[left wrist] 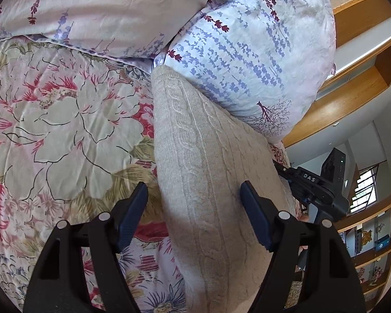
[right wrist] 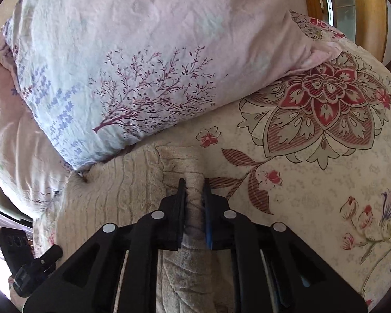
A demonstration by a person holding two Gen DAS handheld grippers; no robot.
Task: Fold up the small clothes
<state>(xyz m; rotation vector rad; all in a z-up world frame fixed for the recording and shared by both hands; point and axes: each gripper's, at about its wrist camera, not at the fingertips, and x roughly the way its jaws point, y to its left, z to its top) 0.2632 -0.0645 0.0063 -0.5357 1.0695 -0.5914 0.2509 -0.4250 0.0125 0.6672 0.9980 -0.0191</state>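
A beige cable-knit garment (left wrist: 195, 156) lies on the floral bedspread (left wrist: 65, 109), running from the pillows toward the camera. My left gripper (left wrist: 194, 190) hangs open above its near part, one blue pad on each side and neither touching the knit. In the right wrist view the same knit garment (right wrist: 117, 190) is bunched into a fold at its right edge. My right gripper (right wrist: 193, 182) is shut on that bunched fold, with cloth squeezed between the pads. The right gripper's black body (left wrist: 315, 182) shows at the garment's right edge in the left wrist view.
Two lavender-print pillows (left wrist: 247, 60) (right wrist: 133, 78) press against the garment's far end. A wooden headboard and shelves (left wrist: 352, 96) stand to the right. The bedspread (right wrist: 312, 156) stretches out flat on the garment's right.
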